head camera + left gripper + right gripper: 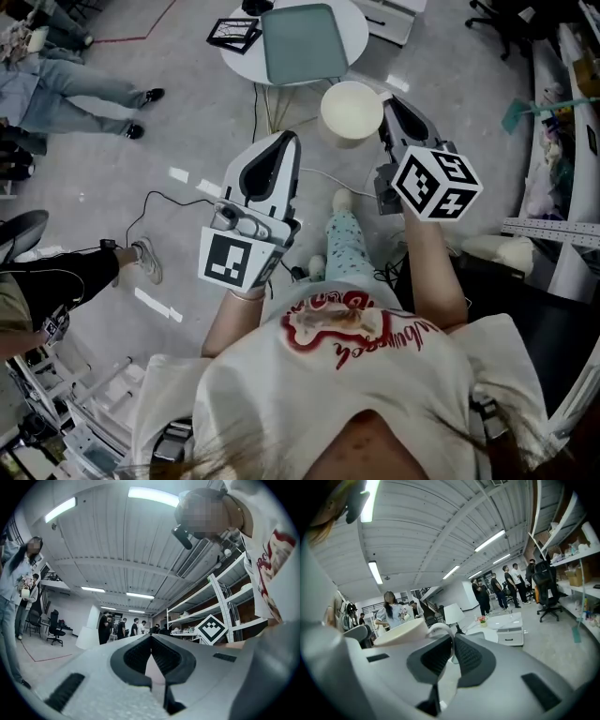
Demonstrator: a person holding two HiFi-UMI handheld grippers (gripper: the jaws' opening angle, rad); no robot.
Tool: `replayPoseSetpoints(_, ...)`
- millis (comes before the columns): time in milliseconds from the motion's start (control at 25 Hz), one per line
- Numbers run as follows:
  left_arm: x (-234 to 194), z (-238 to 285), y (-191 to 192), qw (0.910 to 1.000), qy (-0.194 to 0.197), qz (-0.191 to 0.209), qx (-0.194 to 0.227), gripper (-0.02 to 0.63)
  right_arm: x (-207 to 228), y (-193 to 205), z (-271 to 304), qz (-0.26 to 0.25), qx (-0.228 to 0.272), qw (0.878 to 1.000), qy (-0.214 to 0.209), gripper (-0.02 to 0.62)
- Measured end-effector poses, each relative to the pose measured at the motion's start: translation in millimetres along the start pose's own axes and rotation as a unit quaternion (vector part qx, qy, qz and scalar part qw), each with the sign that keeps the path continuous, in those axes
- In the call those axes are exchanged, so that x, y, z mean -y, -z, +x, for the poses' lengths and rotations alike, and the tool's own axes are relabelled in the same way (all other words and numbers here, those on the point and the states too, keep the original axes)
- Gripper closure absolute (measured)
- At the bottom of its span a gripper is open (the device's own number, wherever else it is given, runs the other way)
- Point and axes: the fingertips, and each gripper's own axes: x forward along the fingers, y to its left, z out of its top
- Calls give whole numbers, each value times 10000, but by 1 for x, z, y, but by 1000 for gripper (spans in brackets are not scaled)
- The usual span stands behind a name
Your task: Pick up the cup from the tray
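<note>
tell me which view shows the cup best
Head view: the cup shows its full rim from above, at the right claw. The right gripper view shows only part of its rim and the handle, pinched in that claw. The left gripper view shows none of it.

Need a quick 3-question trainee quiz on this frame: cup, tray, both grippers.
1. Multiple choice: the right gripper grips the cup by its: A) rim, B) handle, C) base.
2. True or false: the tray now has nothing on it.
3. Fill in: the left gripper has its jaws ____, with nothing between them.

Key: 1 B; 2 true; 3 shut.
</note>
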Motion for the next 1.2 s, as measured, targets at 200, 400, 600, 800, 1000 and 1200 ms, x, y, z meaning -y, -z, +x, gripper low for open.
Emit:
replayPoseSetpoints(200, 31, -42, -17, 9999, 91, 39, 52, 593, -33, 14, -54, -59, -18, 10000, -68, 555)
replayPoseSetpoints(400, 56, -56, -22, 9999, 107, 121, -57, 594, -48, 10, -84, -125, 19, 9997, -185, 555)
replayPoseSetpoints(600, 70, -55, -20, 9999, 54, 88, -107, 594, -43, 3, -102, -169, 40, 9997, -191, 555)
replayPoseSetpoints(800, 86, -56, -15, 9998, 64, 85, -140, 594, -27, 5, -116, -145, 78, 9998, -73, 555)
replayPoseSetpoints(1000, 90, -54, -24, 9999, 64, 141, -15, 594, -24, 0, -121, -124, 152, 9998, -47, 555)
replayPoseSetpoints(1200, 100, -54, -27, 9998, 66, 162, 11, 594, -21, -3, -129, -154, 167, 9997, -68, 555)
